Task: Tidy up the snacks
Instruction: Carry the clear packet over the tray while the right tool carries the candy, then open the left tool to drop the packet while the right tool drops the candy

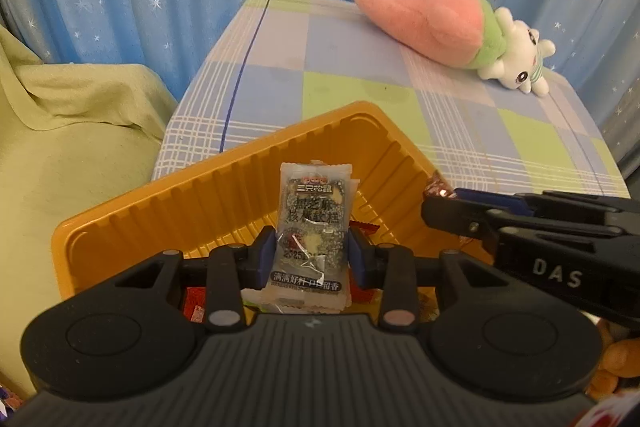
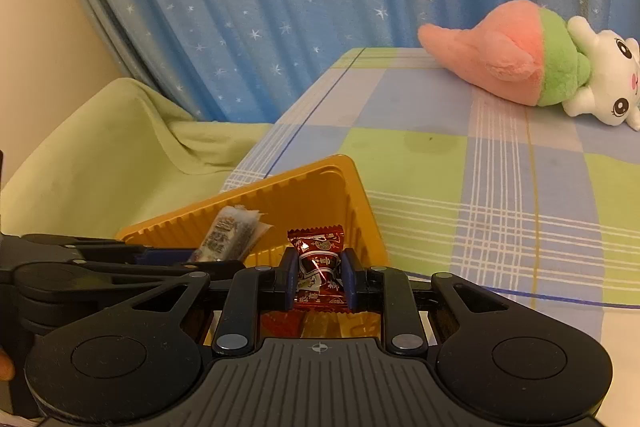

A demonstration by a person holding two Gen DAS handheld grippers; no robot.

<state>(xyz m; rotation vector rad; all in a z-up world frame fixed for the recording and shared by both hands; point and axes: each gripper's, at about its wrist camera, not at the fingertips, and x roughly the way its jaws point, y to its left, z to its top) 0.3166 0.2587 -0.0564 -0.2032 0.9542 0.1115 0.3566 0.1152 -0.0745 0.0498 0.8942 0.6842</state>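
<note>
My left gripper point(image 1: 313, 253) is shut on a clear packet of black sesame cake point(image 1: 314, 223), held upright over the orange ribbed tray point(image 1: 168, 215). My right gripper point(image 2: 319, 281) is shut on a red foil candy packet point(image 2: 318, 265), above the same tray point(image 2: 316, 195). The right gripper also shows in the left wrist view point(image 1: 444, 211), at the tray's right side. The left gripper's arm and its sesame packet point(image 2: 230, 239) show at the left of the right wrist view. More wrapped snacks lie in the tray below both grippers, mostly hidden.
The tray sits at the near left corner of a table with a blue and green checked cloth point(image 1: 360, 87). A pink, green and white plush toy point(image 1: 460, 31) lies at the far right. A pale green blanket point(image 1: 72, 131) lies left; a blue starred curtain hangs behind.
</note>
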